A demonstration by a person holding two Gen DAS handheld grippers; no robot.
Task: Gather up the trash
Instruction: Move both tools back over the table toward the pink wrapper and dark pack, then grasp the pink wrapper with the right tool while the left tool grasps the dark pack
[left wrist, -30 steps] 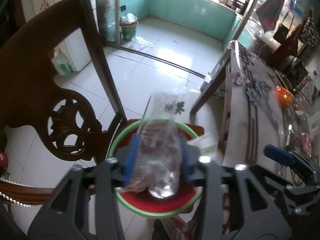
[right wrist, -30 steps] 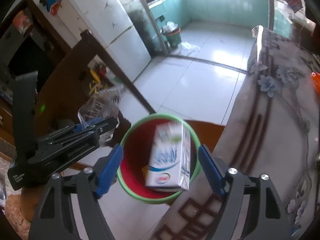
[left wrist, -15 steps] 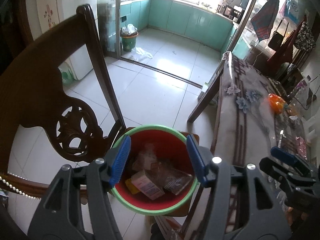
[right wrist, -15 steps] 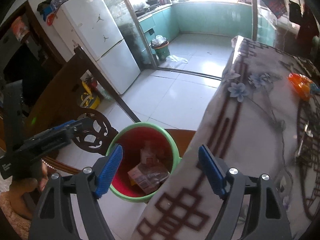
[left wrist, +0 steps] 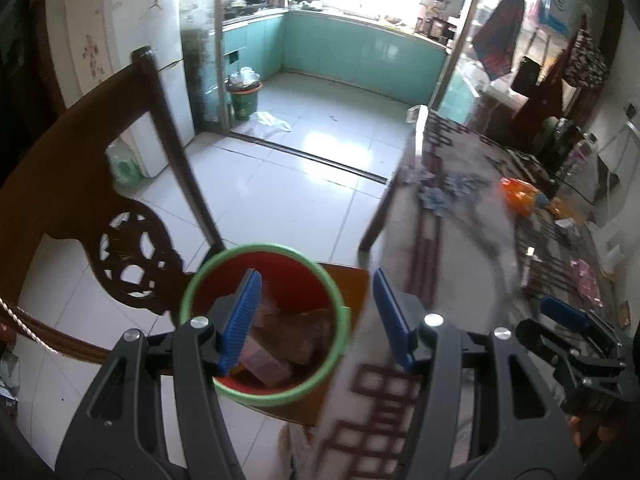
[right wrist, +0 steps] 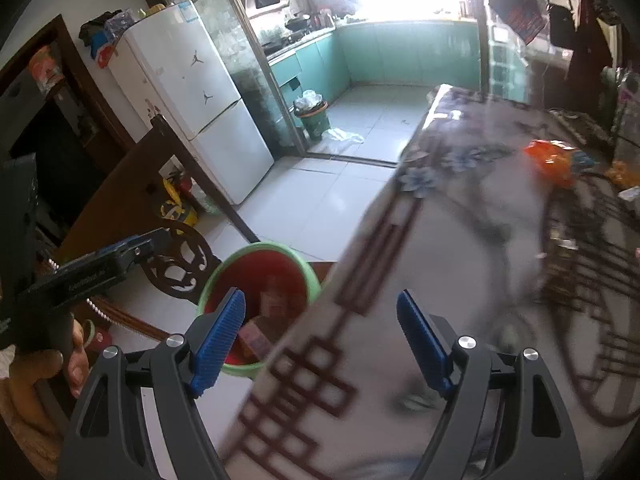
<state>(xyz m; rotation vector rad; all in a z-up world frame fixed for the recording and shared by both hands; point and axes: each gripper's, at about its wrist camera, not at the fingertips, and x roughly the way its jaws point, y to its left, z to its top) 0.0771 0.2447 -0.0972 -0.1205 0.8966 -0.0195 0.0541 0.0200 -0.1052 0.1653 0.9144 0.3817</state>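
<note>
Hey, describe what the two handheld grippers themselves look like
Both the left gripper and right gripper match: dark grey plastic scissor-style arms with slot cutouts, silver screw heads, and ribbed bright blue pads on the fingers. The left one's side carries small pale lettering, too blurred to read.

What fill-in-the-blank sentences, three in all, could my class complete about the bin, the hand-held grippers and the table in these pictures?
1. The red bin has a rim coloured ____.
2. Between the pads of the left hand-held gripper and of the right hand-held gripper there is ____ held.
3. The crumpled wrapper lying on the table is ____ in colour.

Missing words: green; nothing; orange
</note>
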